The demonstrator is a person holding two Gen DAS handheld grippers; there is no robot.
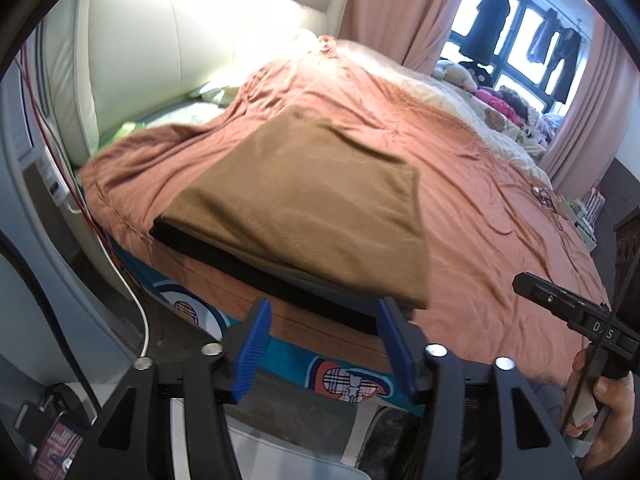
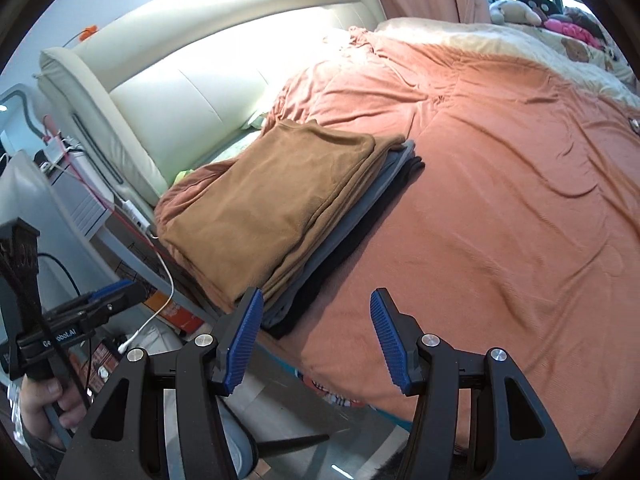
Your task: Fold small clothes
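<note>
Beside the folded stack [image 2: 280, 208], both grippers' fingers [image 2: 244, 340] gape empty.

The brown garment [image 1: 296, 208] hides most of the grey [image 2: 352, 216] and black [image 1: 256, 264] folded clothes beneath; window-side toys [image 1: 500, 100] are indistinct.

We count three folded garments in one stack [image 2: 280, 216]: one brown [image 1: 304, 208], one grey [image 2: 360, 216], one black [image 1: 224, 252]. We see one bed with one orange cover [image 2: 500, 200], one cream headboard [image 2: 192, 92], two tools, left [image 1: 324, 344] and right [image 2: 316, 340].
</note>
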